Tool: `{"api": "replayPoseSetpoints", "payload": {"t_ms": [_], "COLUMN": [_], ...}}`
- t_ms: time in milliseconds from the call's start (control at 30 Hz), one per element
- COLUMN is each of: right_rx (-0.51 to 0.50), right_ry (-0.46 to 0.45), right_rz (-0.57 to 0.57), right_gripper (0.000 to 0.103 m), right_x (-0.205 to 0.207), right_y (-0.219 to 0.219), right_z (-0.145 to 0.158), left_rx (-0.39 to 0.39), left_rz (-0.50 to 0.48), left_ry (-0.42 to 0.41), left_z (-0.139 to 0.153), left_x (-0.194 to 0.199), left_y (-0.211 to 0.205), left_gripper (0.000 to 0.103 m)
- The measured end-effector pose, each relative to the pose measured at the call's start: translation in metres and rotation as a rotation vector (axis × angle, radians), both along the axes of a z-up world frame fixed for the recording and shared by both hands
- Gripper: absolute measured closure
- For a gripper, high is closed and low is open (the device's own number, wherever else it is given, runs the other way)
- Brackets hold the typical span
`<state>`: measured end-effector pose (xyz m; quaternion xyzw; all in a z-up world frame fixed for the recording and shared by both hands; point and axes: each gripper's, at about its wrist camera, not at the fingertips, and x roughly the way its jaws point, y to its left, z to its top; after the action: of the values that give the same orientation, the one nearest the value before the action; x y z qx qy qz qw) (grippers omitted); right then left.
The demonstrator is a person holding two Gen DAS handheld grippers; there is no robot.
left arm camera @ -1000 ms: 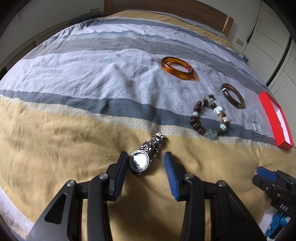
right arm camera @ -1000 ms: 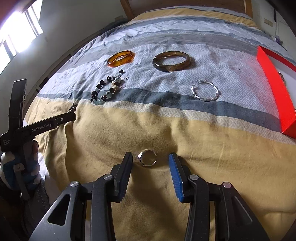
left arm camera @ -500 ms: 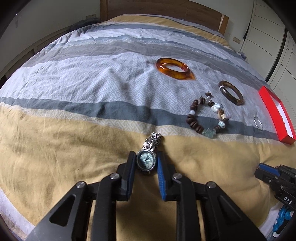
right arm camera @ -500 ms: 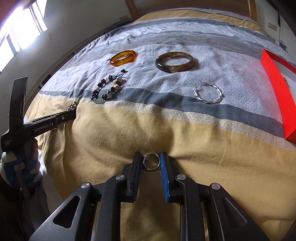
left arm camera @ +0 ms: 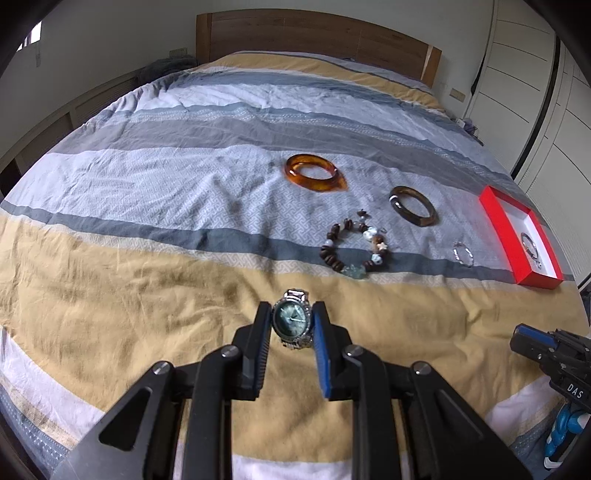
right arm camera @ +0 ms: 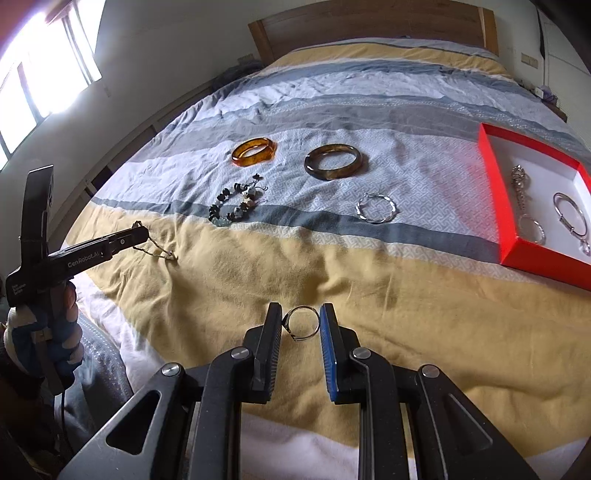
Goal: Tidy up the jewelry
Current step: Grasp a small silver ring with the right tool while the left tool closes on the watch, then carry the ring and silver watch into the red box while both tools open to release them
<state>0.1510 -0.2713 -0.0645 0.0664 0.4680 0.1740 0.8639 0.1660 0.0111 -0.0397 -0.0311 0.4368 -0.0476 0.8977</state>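
My left gripper (left arm camera: 291, 311) is shut on a silver watch (left arm camera: 291, 320) with a dark round dial, held just above the yellow band of the bedspread. In the right wrist view the same left gripper (right arm camera: 143, 235) shows at the left, and the watch strap (right arm camera: 157, 249) hangs from it down to the cover. My right gripper (right arm camera: 301, 312) is shut on a thin silver ring (right arm camera: 302, 325), lifted off the bed. The right gripper's tip (left arm camera: 522, 334) shows at the lower right of the left wrist view. An open red box (right arm camera: 493, 192) with a white inside lies to the right.
On the bedspread lie an amber bangle (left arm camera: 314, 177), a brown bangle (left arm camera: 413, 205), a beaded bracelet (left arm camera: 354, 249) and a twisted silver bangle (right arm camera: 376, 208). The red box (left arm camera: 498, 218) holds silver pieces (right arm camera: 521, 188). A wooden headboard (left arm camera: 314, 33) stands at the far end.
Both grippers closed, the left on the watch and the right on the ring. Both have since risen, lifting their pieces off the bedspread.
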Motion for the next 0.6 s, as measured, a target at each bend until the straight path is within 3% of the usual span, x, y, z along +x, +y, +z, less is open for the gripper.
{"api": "replayPoseSetpoints", "payload": {"t_ms": [333,600], "right_rx": [0.012,0.023], "right_ry": [-0.081,-0.115], "right_rz": [-0.047,-0.103], "right_gripper": [0.082,0.082], "right_x": [-0.052,-0.081], "right_y": [-0.023,-0.051], "right_z": [0.048,0.066], "left_rx": [0.002,-0.019], "left_rz": [-0.053,-0.113], "left_ry": [-0.075,-0.105], "left_z": [0.05,0.073], "left_x": [-0.049,-0.065], "left_y": [-0.024,-0.054], "left_gripper": [0.083,0.083]}}
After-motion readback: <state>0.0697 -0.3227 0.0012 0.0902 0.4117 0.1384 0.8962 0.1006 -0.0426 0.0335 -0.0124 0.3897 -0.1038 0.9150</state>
